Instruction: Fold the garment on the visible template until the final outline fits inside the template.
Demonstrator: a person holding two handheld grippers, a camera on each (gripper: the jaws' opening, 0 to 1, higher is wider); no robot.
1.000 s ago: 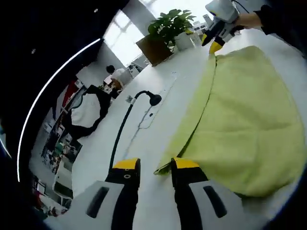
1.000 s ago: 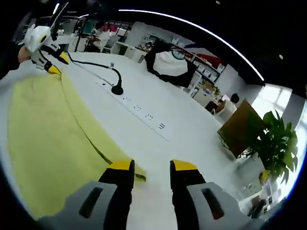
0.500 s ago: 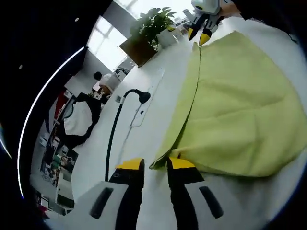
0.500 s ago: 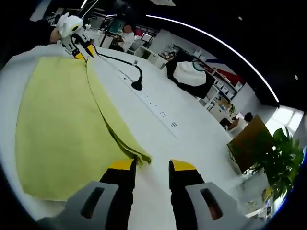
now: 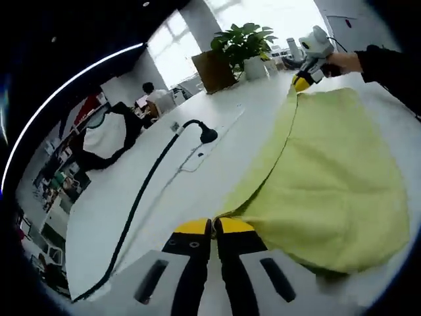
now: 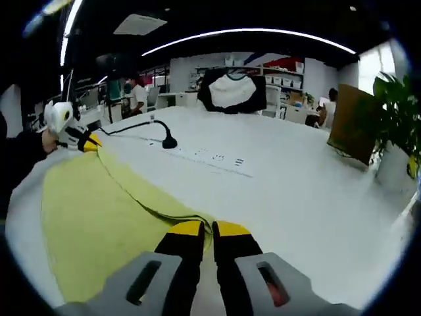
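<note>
A yellow-green garment [image 5: 322, 178] lies spread on the white table [image 5: 125, 204], one long edge folded over. In the left gripper view, my left gripper [image 5: 214, 226] is shut on its near corner, the yellow tips almost touching. My right gripper [image 5: 300, 80], held by a hand, pinches the far corner of the same edge. In the right gripper view, the garment [image 6: 92, 217] runs off to the left. There my right gripper [image 6: 209, 228] is shut on the near corner and my left gripper [image 6: 91, 140] holds the far one.
A black gooseneck stalk with its cable [image 5: 197, 131] stands beside the garment, next to a flush socket strip [image 6: 214, 158]. A potted plant [image 5: 245, 41] and a brown box sit at the table's end. A black-and-white garment [image 6: 230, 89] hangs behind, and people sit beyond.
Both grippers went from open to shut on the garment's corners. Both views have tilted and shifted with the hands.
</note>
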